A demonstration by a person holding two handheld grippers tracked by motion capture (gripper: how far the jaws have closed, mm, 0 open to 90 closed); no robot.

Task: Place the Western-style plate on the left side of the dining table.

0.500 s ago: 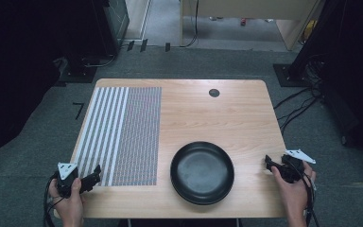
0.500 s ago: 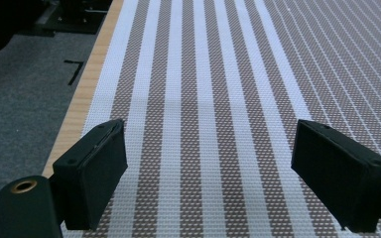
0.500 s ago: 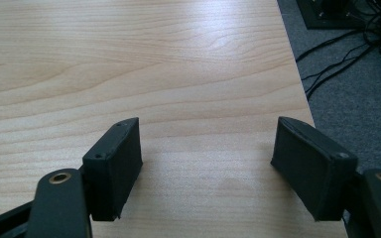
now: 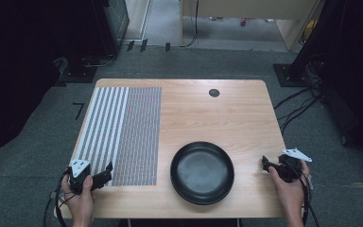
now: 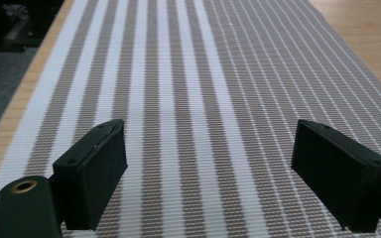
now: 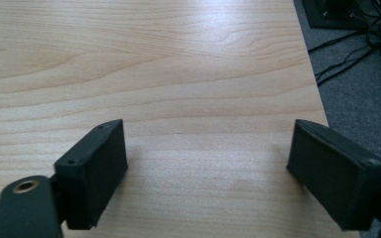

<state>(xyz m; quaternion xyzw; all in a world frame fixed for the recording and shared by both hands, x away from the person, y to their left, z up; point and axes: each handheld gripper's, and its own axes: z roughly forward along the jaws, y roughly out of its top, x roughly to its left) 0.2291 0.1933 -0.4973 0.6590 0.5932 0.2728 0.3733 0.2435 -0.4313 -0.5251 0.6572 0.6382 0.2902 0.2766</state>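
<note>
My left gripper (image 4: 105,173) jaws spread over striped mat (image 4: 123,132) at 7 o'clock, right gripper (image 4: 267,164) spread, empty, table (image 4: 208,113) edge at 4, black plate (image 4: 202,172) btwn them.

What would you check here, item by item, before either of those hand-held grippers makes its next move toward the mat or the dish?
1. Left gripper open, nothing between its jaws: ok.
2. Right gripper open and holding nothing: ok.
3. Brown-and-white striped woven placemat lying flat on the light wooden table: ok.
4. Round black shallow dish upright and with nothing in it: ok.
5. Dish lies fully off the placemat: ok.
6. Left gripper at the placemat's near corner, touching it or not: cannot tell.
</note>
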